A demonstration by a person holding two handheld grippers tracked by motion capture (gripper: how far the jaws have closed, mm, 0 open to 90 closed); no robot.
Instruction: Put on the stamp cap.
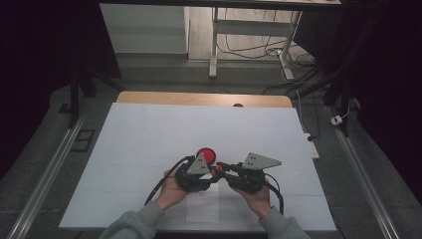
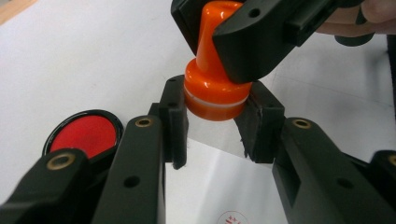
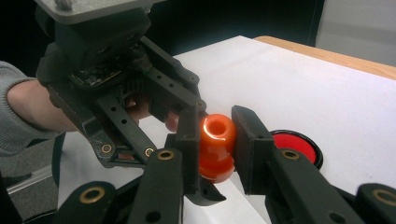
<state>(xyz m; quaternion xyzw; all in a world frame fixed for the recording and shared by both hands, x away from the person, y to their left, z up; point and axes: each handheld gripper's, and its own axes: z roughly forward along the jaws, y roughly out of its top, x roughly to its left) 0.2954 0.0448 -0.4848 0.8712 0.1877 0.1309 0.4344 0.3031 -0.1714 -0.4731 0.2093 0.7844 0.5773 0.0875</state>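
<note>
Orange plastic stamp (image 2: 215, 79), rigid and glossy-slick, we judged: left gripper (image 2: 212, 122) clamped its base, right gripper (image 3: 216, 140) its handle.

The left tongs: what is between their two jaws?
The wide base of the orange stamp, clamped by the left tongs, in the left gripper view; the right tongs grip its handle.

Glossy orange stamp (image 2: 215, 84) with knob handle, tilted, lifted above your white table, round base facing the paper
</note>
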